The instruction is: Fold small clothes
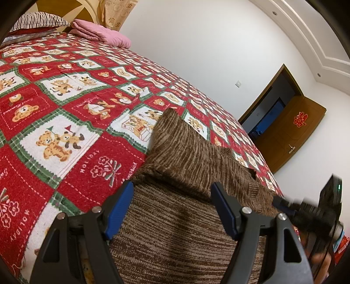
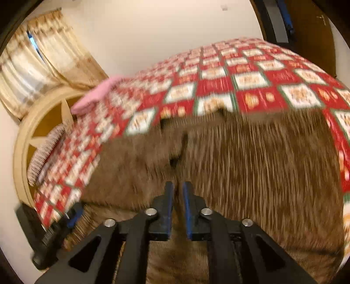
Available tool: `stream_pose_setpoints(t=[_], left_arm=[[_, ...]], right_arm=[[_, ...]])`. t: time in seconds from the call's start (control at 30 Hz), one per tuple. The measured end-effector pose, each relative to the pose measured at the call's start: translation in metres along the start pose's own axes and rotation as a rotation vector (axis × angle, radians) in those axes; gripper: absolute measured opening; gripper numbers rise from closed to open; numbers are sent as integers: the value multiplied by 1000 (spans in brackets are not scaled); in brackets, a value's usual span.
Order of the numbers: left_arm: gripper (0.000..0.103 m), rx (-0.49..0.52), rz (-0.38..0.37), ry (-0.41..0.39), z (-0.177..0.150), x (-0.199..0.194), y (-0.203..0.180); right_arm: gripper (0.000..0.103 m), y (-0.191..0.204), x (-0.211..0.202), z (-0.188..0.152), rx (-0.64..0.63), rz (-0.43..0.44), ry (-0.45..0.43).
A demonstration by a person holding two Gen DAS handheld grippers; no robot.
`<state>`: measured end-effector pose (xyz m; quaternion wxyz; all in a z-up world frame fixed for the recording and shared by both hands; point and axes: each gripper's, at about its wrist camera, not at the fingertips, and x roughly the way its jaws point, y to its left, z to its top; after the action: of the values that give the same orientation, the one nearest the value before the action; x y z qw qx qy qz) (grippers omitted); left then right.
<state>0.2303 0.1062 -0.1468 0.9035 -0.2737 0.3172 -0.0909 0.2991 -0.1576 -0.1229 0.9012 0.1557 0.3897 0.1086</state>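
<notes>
A brown knit sweater (image 1: 179, 153) lies on the bed, with one part folded over the rest. My left gripper (image 1: 172, 187) hovers low over its near part, jaws wide open, with nothing pinched between the blue pads. My right gripper (image 2: 178, 187) points down at the sweater (image 2: 251, 163); that view is blurred. A narrow gap shows between its pads, and only cloth lying below is seen through it. In the left wrist view the right gripper (image 1: 284, 204) is a dark blur at the sweater's right edge. The left gripper (image 2: 73, 215) shows at the lower left of the right wrist view.
A red, white and green teddy-bear bedspread (image 1: 65, 98) covers the bed. A folded pink blanket (image 1: 102, 32) and a striped pillow (image 1: 37, 20) lie by the headboard (image 2: 43, 122). A brown door (image 1: 295, 131) stands open beyond the bed's far side. Curtains (image 2: 43, 61) hang behind the headboard.
</notes>
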Motion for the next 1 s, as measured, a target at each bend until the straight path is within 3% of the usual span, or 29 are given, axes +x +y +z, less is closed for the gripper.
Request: stream_pose_setpoints(t=[0.03, 0.07, 0.2, 0.27, 0.33, 0.43, 0.63, 0.7, 0.83, 0.9, 0.93, 1.0], left_arm=[[76, 1, 2, 1, 0, 0, 1], [76, 1, 2, 1, 0, 0, 1], [76, 1, 2, 1, 0, 0, 0], [76, 0, 1, 1, 0, 0, 0], [76, 0, 1, 1, 0, 0, 0], [76, 0, 1, 0, 0, 0, 0], [77, 6, -1, 2, 1, 1, -1], [77, 6, 0, 2, 0, 1, -1], [77, 6, -1, 2, 0, 1, -1], [77, 6, -1, 2, 0, 1, -1], [77, 6, -1, 1, 1, 1, -1], [77, 7, 1, 2, 0, 1, -1]], right_arm=[[70, -2, 2, 8, 23, 24, -12], [77, -4, 6, 16, 48, 46, -29], [77, 2, 37, 36, 33, 55, 13], [68, 12, 59, 39, -48, -20, 45], [10, 20, 86, 37, -128, -84, 104], [7, 29, 92, 35, -207, -130, 94], [7, 27, 72, 36, -244, -245, -37], [7, 20, 89, 32, -245, -254, 34], [18, 16, 76, 37, -214, -263, 35], [18, 15, 54, 34, -166, -281, -37], [18, 17, 37, 29, -154, -268, -85], [18, 26, 23, 16, -178, -206, -99]])
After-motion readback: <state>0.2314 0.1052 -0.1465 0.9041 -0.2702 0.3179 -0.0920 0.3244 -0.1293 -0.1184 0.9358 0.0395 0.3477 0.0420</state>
